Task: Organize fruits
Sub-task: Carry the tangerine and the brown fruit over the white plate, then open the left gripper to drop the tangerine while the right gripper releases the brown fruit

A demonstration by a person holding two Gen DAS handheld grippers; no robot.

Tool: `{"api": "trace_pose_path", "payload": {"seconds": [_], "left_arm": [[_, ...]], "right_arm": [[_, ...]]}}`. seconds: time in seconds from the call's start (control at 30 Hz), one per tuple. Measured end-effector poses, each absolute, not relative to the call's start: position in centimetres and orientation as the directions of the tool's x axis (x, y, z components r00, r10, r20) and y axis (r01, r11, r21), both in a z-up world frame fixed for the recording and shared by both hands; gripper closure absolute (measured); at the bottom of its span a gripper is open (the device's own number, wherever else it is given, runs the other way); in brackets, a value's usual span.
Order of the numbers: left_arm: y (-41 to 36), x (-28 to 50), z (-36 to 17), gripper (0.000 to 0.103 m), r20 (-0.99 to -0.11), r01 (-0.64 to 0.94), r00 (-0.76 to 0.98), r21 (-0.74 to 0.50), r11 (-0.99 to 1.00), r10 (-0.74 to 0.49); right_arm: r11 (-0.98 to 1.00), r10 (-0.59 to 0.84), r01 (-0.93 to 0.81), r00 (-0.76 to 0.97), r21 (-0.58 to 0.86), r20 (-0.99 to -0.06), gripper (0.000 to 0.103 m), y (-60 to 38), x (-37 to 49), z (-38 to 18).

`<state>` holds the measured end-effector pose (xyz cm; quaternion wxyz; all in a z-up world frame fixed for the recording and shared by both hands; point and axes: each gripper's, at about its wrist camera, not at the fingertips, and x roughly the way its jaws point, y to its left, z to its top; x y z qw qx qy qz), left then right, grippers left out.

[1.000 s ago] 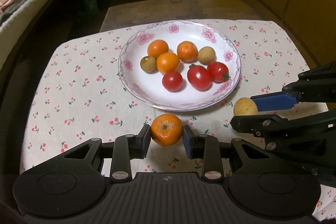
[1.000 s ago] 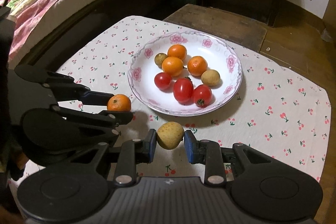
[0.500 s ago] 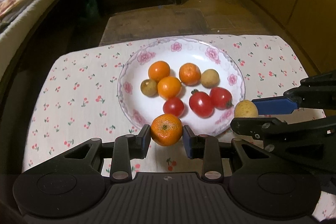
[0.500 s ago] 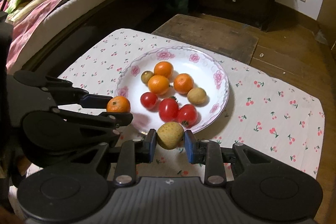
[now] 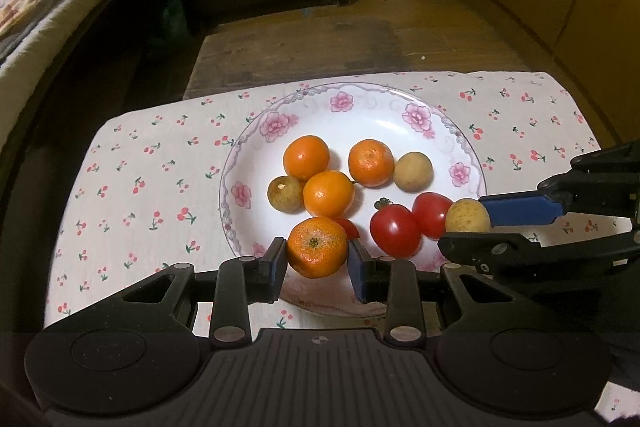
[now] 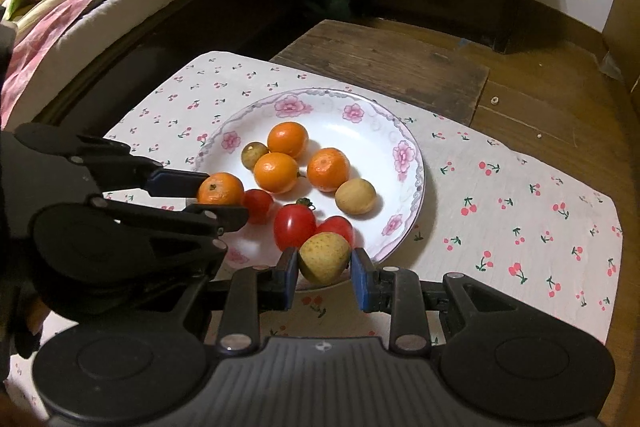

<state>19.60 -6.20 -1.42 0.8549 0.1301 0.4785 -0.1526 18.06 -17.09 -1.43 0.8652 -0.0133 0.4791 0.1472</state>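
Orange mandarin, stem end facing the camera, is clamped in the left gripper at lower centre, over the plate's near rim. Yellow-brown fruit is gripped by the right gripper, likewise over the rim. Three mandarins, three tomatoes and two brown fruits are held in the plate.

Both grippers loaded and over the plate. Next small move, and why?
Probably lower both slightly, then open. The left gripper holds the mandarin and the right gripper holds the yellow fruit, both over the plate near side beside the tomatoes.
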Motion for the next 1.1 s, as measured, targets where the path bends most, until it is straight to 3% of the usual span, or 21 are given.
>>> {"api": "trace_pose_path", "payload": {"seconds": [0.8,1.1], "left_arm": [[-6.6,21.7,-1.6,0.063,-0.860,0.360,0.491,0.056,0.931,-0.138],[-6.2,21.8,-1.5,0.059,-0.862,0.341,0.489,0.048,0.939,-0.134]], "right_arm": [[0.966,0.213,-0.239,0.524,0.098,-0.825,0.072,-17.5,20.3,-1.6],[0.967,0.219,-0.234,0.534,0.106,-0.816,0.072,-17.5,20.3,-1.5]]}}
